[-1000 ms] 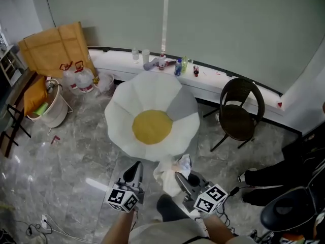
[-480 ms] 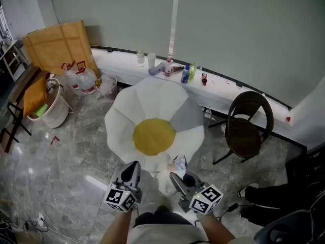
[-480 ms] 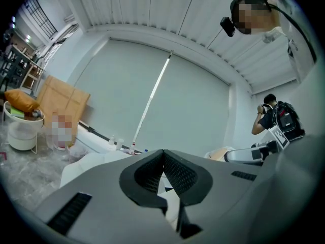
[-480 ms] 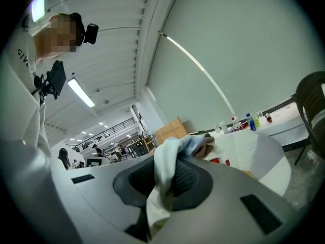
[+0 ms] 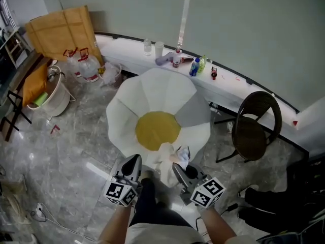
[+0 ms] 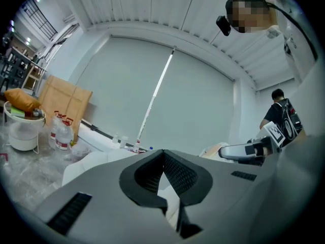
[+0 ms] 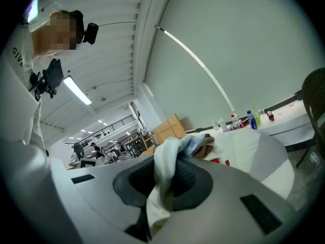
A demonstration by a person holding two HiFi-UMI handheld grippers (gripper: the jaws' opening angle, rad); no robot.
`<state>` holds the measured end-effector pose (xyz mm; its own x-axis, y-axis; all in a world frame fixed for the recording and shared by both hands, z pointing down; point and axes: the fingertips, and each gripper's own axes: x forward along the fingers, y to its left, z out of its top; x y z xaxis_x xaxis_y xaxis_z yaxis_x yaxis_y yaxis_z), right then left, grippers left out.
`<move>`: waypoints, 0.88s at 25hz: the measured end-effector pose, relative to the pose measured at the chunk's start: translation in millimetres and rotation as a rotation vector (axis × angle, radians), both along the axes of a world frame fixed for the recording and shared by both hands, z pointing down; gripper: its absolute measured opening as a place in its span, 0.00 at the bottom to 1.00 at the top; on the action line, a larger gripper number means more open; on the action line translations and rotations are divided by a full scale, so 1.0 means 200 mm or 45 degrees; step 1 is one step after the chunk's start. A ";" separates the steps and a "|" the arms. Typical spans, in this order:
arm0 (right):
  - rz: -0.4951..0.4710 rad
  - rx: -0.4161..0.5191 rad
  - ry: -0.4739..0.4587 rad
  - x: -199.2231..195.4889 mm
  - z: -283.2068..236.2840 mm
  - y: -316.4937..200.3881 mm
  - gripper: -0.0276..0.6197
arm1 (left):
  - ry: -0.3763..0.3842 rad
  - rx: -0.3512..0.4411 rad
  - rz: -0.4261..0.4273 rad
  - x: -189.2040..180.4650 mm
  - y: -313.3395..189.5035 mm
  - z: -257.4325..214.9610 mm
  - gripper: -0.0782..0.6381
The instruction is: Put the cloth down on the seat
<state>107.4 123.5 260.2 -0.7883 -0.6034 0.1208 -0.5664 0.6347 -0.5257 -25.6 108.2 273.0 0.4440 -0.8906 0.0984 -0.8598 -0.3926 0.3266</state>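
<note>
Bottom centre of the head view: the left gripper (image 5: 135,160) (image 6: 163,154) has its jaws together at the tips, with nothing held. To its right, the right gripper (image 5: 177,168) (image 7: 167,187) has its jaws clamped on the white crumpled cloth (image 5: 166,159) (image 7: 163,172), which bunches out past the tips and hangs down between the pads. The cloth sits at the lower edge of the white flower-shaped cushion seat (image 5: 129,111), just below its yellow centre; contact with the seat cannot be determined. Right of frame stands a dark wicker chair (image 5: 256,131). Beyond runs a white ledge (image 5: 132,52) with bottles. Upper left leans a brown cardboard sheet (image 5: 58,34).
</note>
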 end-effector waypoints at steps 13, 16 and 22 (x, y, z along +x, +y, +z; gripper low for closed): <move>0.042 -0.054 -0.002 -0.13 0.20 -0.42 0.13 | 0.047 -0.045 0.030 -0.13 -0.50 0.22 0.13; 0.060 -0.076 -0.012 -0.17 0.25 -0.52 0.13 | 0.053 -0.054 0.048 -0.17 -0.61 0.29 0.13; 0.094 -0.098 -0.007 -0.24 0.36 -0.72 0.13 | 0.085 -0.102 0.061 -0.25 -0.81 0.42 0.13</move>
<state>59.9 -20.0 332.6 -0.7428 -0.6489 0.1649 -0.6071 0.5489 -0.5746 -76.4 -52.8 356.1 0.4938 -0.8587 0.1373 -0.8158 -0.4028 0.4150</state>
